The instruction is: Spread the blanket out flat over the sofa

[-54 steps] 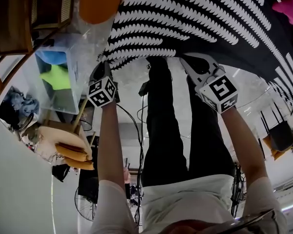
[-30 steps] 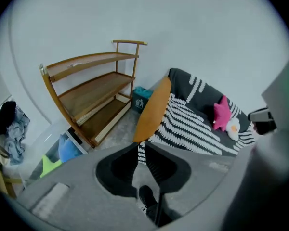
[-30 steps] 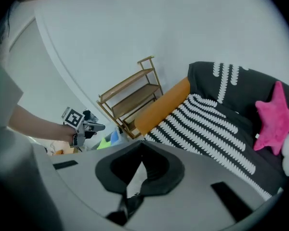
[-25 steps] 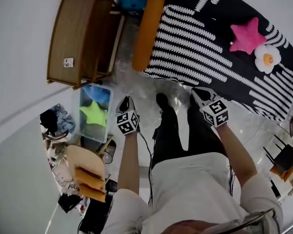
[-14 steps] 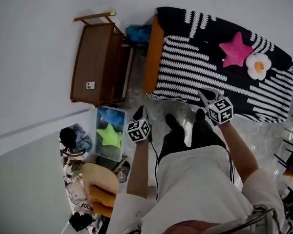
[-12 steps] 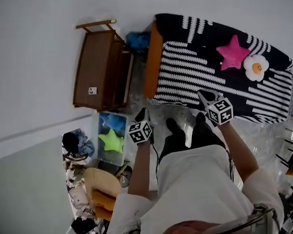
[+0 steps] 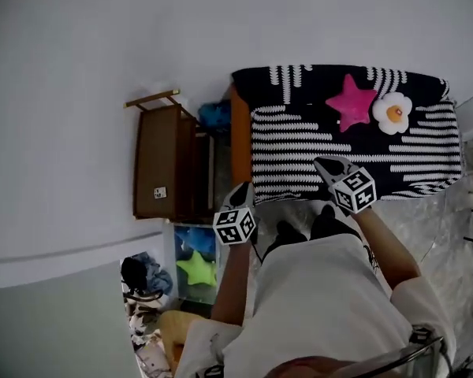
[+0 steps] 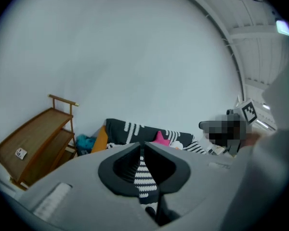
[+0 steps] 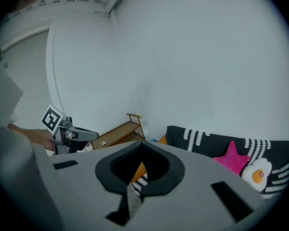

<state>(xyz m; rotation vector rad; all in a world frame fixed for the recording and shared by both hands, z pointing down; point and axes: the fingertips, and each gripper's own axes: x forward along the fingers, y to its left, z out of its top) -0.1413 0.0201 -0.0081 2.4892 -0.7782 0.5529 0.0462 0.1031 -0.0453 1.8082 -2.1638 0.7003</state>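
The black blanket with white stripes lies spread over the orange sofa, covering seat and back. A pink star pillow and a flower pillow rest on it. My left gripper is held in the air short of the sofa's left front corner; its jaws are closing, tips meeting, nothing between them. My right gripper hovers over the blanket's front edge, shut and empty. In the left gripper view the jaw tips point at the blanket. The right gripper's tips point toward the sofa's left end.
A wooden shelf unit stands left of the sofa against the white wall. A clear bin with a green star toy sits on the floor near my left arm. Clutter lies at the lower left.
The view has pulled back and up from the sofa, so the whole blanket now shows. Both grippers have moved away from the blanket's front edge, empty.
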